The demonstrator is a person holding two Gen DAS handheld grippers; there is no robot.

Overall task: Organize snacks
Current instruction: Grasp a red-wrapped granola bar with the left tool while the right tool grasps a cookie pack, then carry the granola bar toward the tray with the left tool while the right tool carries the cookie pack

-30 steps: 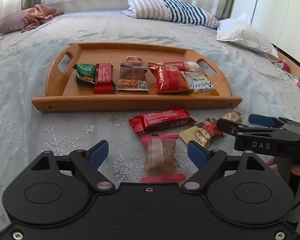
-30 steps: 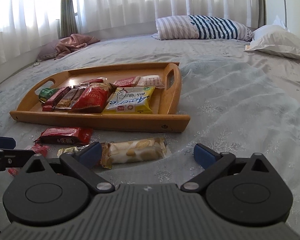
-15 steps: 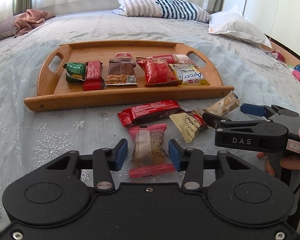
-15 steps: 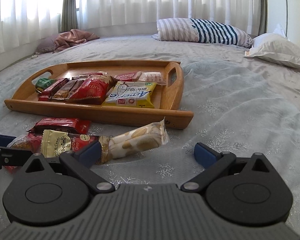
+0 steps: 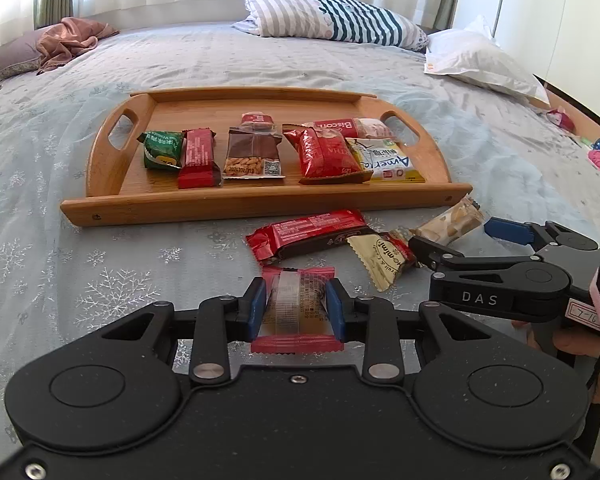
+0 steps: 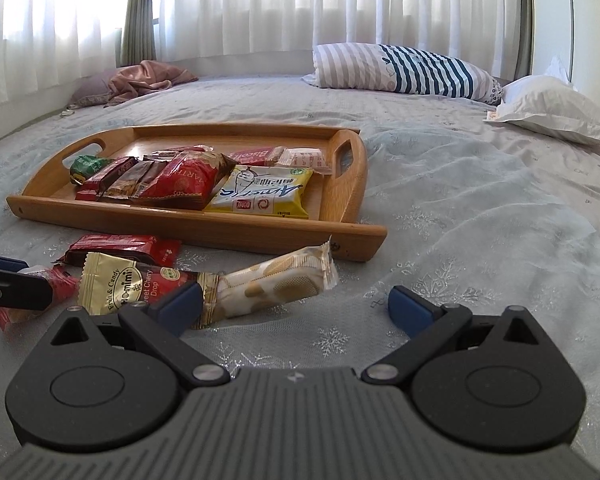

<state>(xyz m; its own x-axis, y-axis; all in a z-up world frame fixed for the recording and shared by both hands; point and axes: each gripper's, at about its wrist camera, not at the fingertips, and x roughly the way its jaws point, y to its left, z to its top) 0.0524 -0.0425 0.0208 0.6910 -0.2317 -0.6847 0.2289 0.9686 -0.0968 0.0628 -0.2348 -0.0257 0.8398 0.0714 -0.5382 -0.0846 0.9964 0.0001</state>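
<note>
The left gripper (image 5: 296,307) is closing on the small red-ended snack packet (image 5: 296,304) lying on the bedspread (image 5: 100,272) just short of the wooden tray (image 5: 260,204), both blue pads already against its sides. The right gripper (image 6: 294,306) hangs wide open and empty, its left pad beside the biscuit pack (image 6: 268,284). Best play here: let the squeeze settle, gentle enough not to crush the wrapper, lift straight up clear of the long red bar (image 5: 308,232), then carry it over the tray's front rail into a free spot.
</note>
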